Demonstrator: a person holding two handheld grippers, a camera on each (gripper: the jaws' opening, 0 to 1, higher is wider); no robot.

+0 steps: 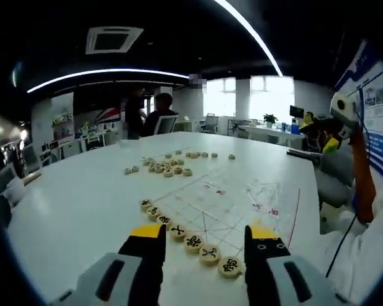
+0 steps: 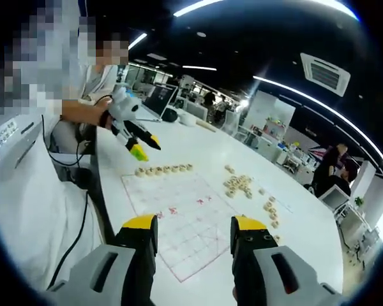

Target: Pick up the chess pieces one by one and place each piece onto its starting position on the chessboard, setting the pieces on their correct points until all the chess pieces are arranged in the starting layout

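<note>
In the left gripper view, the left gripper (image 1: 204, 245) hangs above the white table (image 1: 76, 204), jaws apart and holding nothing. A row of chess pieces (image 1: 185, 237) lines the near edge of the chessboard (image 1: 233, 197); a loose pile of pieces (image 1: 168, 167) lies beyond, with no obstruction between.

In the right gripper view, the right gripper (image 2: 195, 236) hovers over the chessboard's (image 2: 179, 220) corner, jaws apart, empty. The left gripper (image 2: 138, 145) tilts down near the row (image 2: 163, 169).

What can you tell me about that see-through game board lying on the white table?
The chessboard is a thin, clear sheet, seemingly plastic film, printed with a fine red grid, diagonal lines and small red characters. It lies flat on the white table. A row of round wooden pieces with dark characters sits along one edge. A loose cluster of pieces lies on the table beyond the far edge.
</note>
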